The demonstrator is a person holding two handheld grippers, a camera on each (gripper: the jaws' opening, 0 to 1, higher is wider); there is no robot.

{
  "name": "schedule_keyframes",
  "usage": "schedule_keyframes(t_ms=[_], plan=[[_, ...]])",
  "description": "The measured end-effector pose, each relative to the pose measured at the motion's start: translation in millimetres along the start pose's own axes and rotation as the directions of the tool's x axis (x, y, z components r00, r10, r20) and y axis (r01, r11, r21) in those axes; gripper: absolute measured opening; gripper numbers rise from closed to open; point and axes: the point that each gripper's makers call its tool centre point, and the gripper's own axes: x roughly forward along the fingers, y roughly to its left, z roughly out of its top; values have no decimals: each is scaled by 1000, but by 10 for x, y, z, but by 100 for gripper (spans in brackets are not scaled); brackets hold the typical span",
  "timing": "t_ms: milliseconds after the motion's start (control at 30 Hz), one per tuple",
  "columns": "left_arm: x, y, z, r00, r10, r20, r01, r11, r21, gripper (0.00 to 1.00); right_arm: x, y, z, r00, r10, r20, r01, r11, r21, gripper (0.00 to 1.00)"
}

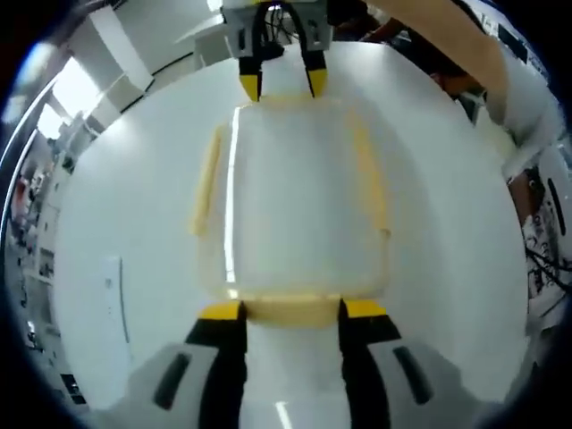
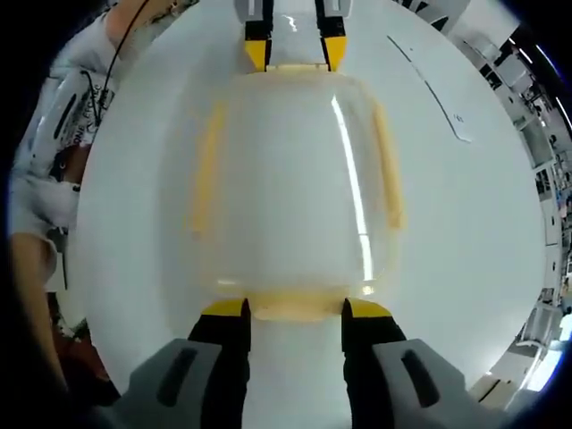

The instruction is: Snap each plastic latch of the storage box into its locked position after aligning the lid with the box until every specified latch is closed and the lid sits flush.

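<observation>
The storage box with its clear lid lay on the white table between the two grippers. The left gripper stood released, its yellow tips at both sides of the near yellow latch. The right gripper was spread the same way around the opposite latch.

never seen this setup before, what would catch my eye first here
A translucent storage box with pale yellow latches sits mid-table on a white table. The left gripper and the right gripper face each other at opposite short ends, yellow tips at the end latches. A person's arm reaches in behind.
</observation>
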Motion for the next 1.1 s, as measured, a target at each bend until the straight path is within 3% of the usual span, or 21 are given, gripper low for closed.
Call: schedule_keyframes(t_ms=[200, 500, 733, 900, 1100], plan=[[-239, 7, 46, 1000, 20, 6, -20, 1000, 13, 39, -190, 10, 87, 1000, -24, -4, 24, 1000, -4, 39], [-595, -28, -11, 999, 47, 19, -47, 999, 18, 39, -449, 61, 346, 999, -47, 21, 47, 999, -13, 39], [-929, -77, -316, 998, 67, 5, -67, 998, -8, 39, -538, 44, 733, 998, -56, 28, 57, 997, -50, 39], [-1085, -96, -567, 997, 76, 6, -75, 997, -34, 39, -529, 12, 1123, 998, -49, 46, 52, 995, -80, 39], [-1341, -143, -1019, 996, 92, -10, -93, 993, -74, 39, -473, -6, 1575, 998, -40, 42, 45, 992, -117, 40]])
